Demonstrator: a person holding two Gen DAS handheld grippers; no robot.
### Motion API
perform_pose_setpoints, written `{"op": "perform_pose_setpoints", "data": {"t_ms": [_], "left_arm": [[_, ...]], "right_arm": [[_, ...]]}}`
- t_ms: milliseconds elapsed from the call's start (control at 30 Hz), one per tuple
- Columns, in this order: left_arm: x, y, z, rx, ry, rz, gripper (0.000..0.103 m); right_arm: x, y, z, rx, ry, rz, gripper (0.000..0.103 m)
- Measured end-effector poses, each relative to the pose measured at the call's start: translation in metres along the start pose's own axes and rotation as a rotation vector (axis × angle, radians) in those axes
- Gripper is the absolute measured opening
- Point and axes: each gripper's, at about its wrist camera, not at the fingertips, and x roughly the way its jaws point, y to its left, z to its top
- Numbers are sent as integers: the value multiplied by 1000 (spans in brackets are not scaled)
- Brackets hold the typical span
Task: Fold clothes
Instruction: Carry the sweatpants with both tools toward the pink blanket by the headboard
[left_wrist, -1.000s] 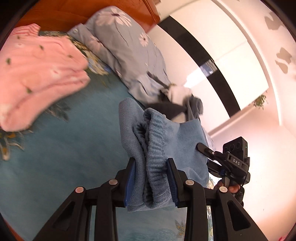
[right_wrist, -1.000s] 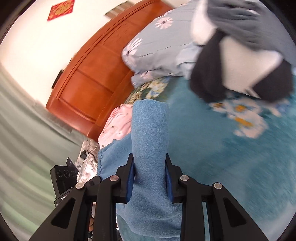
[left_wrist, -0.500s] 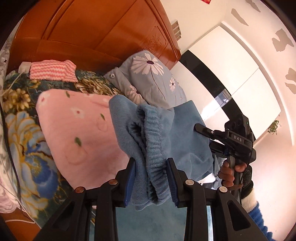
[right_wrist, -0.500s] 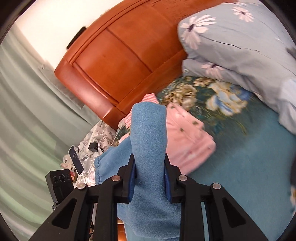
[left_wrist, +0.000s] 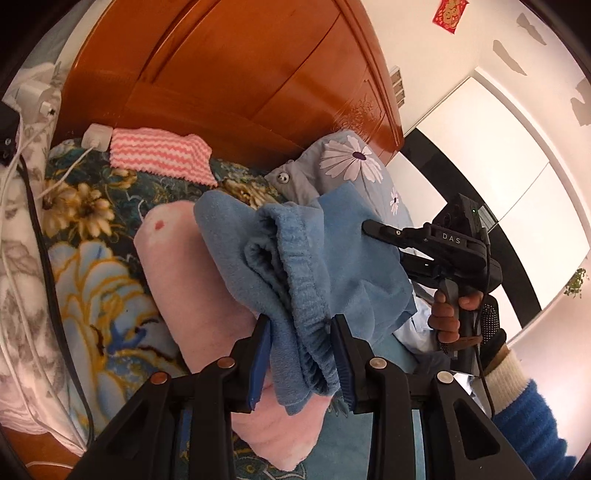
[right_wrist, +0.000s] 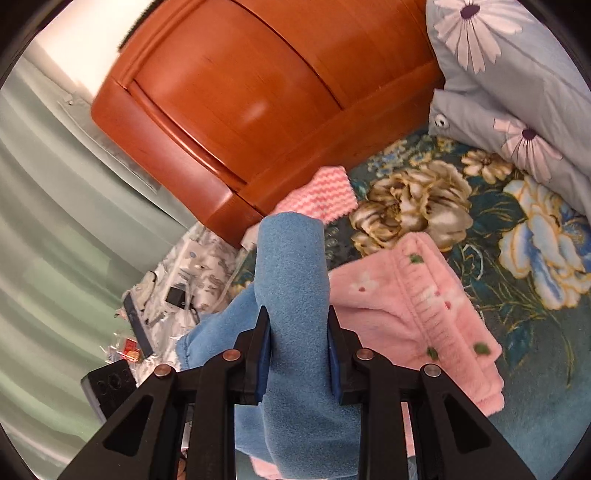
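Both grippers clamping blue fleece garment, floral bedspread, wooden headboard.

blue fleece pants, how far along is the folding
Done: the pink garment lies folded on the floral blanket. In hand: the blue fleece pants are bunched and lifted, with the left gripper shut on the waistband end and the right gripper shut on another fold, above the pink one. Left: laying the blue pants down and releasing them.
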Motion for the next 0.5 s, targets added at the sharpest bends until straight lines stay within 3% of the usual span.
{"op": "perform_pose_setpoints", "data": {"t_ms": [267,400,500], "left_arm": [[8,26,-16,-38,-9,12,36],[11,27,-19,-46,-7,7,38],[6,21,-18,-29,-9,12,38]], "right_arm": [[41,-37,4,48,20,-8,27],[55,-51,2,73,41,-44,27],[52,-53,-1,77,23,-18,29]]}}
